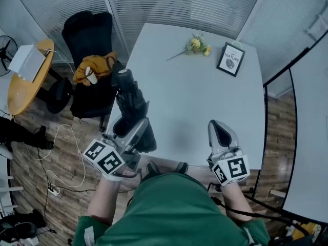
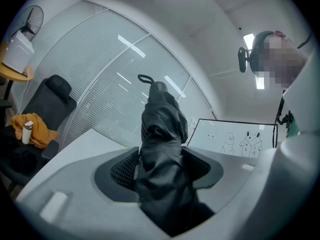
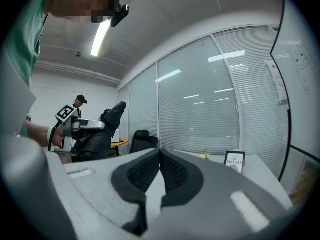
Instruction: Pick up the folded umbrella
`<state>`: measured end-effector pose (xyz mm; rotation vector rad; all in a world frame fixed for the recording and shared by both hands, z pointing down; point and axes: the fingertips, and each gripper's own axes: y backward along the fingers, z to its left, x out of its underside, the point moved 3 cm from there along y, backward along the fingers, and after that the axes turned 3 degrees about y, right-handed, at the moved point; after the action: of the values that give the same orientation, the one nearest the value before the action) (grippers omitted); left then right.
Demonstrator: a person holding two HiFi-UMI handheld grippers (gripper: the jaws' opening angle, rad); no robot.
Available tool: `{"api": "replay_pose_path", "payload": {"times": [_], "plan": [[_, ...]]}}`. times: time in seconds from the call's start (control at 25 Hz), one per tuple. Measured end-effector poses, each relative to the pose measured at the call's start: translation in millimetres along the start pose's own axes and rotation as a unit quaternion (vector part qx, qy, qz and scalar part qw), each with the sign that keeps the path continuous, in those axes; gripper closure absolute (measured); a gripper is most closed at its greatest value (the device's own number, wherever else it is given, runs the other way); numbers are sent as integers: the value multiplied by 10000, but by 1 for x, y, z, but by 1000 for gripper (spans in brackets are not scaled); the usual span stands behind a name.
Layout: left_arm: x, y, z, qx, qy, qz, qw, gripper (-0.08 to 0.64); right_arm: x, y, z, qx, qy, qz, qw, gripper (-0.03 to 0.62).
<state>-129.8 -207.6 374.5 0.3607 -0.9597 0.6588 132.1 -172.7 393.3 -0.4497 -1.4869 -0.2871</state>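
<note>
Head view. White surface point(image 1: 195, 101) fills the middle of the frame. Left claw point(image 1: 130, 132) sits at the surface's near left edge, clamped on the folded umbrella point(image 1: 130, 99). The umbrella is black and bunched, and runs from the claw away along that left edge. I cannot tell here whether it is off the surface. Right claw point(image 1: 220, 132) is over the surface's near right part with nothing in it. A flower sprig point(image 1: 197, 46) lies at the surface's far side, and a framed card point(image 1: 230, 59) stands just right of it. A black chair point(image 1: 89, 40) stands off the surface's left side with an orange cloth point(image 1: 95, 66) heaped on its seat.

Left gripper view. Both pads press into the umbrella's point(image 2: 160, 149) dark fabric, one on each side, jaws held wide by its bulk. The umbrella rises from the claw, and a cord loop point(image 2: 145, 78) shows at its far end. A pale strip of the surface point(image 2: 92, 139) shows low at left. The chair point(image 2: 50, 96) and the cloth point(image 2: 35, 126) are beyond its edge. A whiteboard point(image 2: 235, 139) with cartoon drawings stands past the surface at right.

Right gripper view. The jaws meet, pads together, nothing between them. The surface point(image 3: 262, 166) stretches away beyond the claw, with the framed card point(image 3: 234, 161) upright on its far part. Above the surface's left side, the left claw point(image 3: 82, 126) holds the umbrella point(image 3: 107, 116) well clear of the top, far end tilted up.
</note>
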Motion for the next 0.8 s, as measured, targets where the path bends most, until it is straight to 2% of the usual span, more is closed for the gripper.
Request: {"api": "replay_pose_path", "payload": {"times": [0.8], "plan": [[0, -1, -3, 40, 11, 73, 10000, 285, -3, 2, 2, -43, 3, 3, 10000, 589]]}}
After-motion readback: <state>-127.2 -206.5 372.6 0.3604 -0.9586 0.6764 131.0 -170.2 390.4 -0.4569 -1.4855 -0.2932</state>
